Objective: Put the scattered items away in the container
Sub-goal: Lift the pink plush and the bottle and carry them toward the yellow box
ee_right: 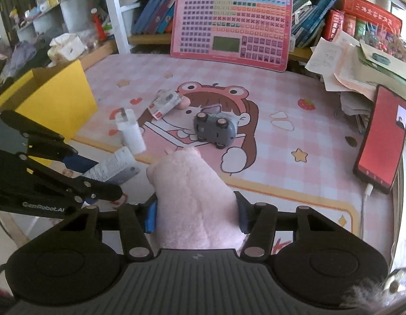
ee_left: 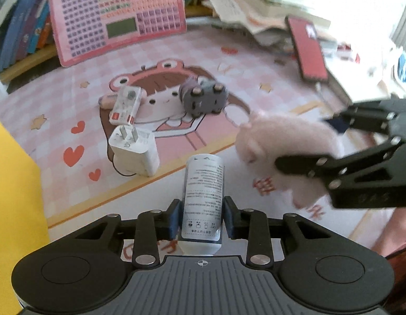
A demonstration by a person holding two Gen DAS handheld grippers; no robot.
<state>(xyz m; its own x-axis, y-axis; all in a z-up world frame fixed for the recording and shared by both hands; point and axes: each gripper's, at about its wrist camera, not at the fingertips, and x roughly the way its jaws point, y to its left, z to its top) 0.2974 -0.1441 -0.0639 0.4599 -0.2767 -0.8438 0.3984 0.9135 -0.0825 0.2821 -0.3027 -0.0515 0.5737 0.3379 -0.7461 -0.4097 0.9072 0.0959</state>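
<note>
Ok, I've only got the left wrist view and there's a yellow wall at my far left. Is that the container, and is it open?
Observer: Yes, it's a yellow box, and it looks open at the top.
Operator: I have the white bottle in the left gripper. Is the right one properly clamped on the pink plush?
Observer: Yes, the right gripper has the pink plush pressed between both blue pads.
Operator: What's behind the box?
Observer: A white shelf unit with clutter on it.
</note>
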